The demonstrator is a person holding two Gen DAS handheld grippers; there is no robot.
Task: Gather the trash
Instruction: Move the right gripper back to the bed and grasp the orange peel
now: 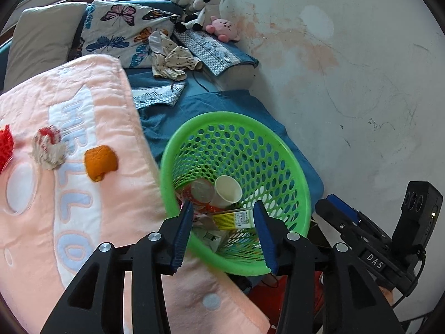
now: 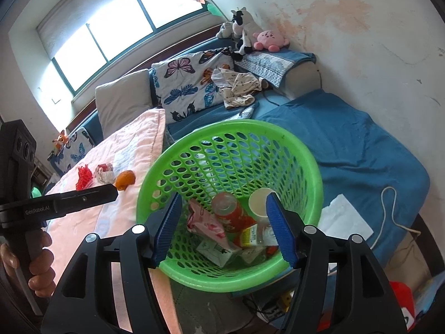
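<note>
A green perforated basket (image 1: 222, 117) (image 2: 236, 125) stands between a pink blanket and a blue sheet. It holds a paper cup (image 1: 228, 190) (image 2: 260, 199), an orange can (image 1: 200, 192) (image 2: 226, 208), a yellow box (image 1: 233, 220) (image 2: 250, 233) and wrappers. My left gripper (image 1: 224, 204) hovers open over the basket's near rim, nothing between its pads. My right gripper (image 2: 224, 194) is also open above the basket, empty. On the blanket lie an orange peel (image 1: 100, 162) (image 2: 125, 181), a crumpled tissue (image 1: 48, 149) (image 2: 104, 172) and a red scrap (image 1: 5, 144) (image 2: 83, 178).
The pink blanket (image 1: 83, 222) covers the bed's left side, with the blue sheet (image 2: 361, 144) to the right along a stained wall. A white paper (image 2: 345, 217) and a white cable (image 2: 389, 208) lie on the sheet. Pillows, clothes and plush toys (image 1: 205, 8) sit at the far end.
</note>
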